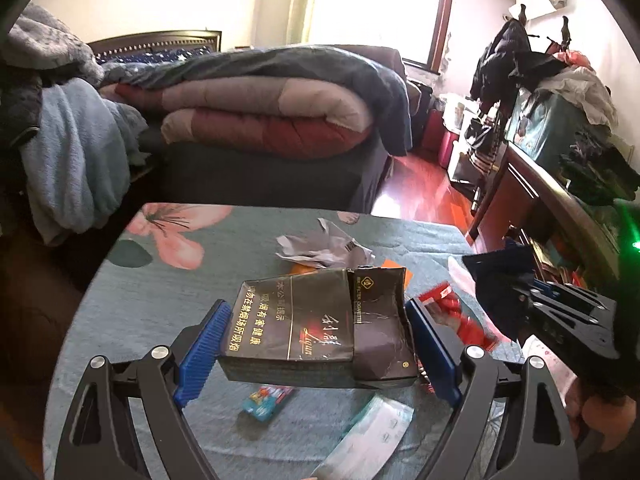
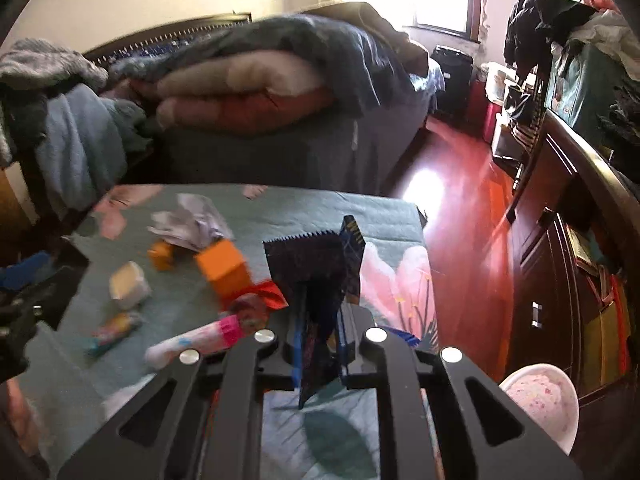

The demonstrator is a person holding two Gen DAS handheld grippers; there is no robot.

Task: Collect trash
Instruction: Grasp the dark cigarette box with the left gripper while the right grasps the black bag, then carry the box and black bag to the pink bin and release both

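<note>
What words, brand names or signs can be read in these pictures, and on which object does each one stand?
"本公司提示 吸烟有害健康 请勿在禁烟场所吸烟": gold print on the black cigarette pack clamped in the left gripper.
"Liqun": red script on the same pack.
"FILTER CIGARETTES": small print on the pack's torn lid.
Barcode on the crumpled paper: digits too small to read.
Dark wrapper in the right gripper: print blurred, unreadable.
</note>
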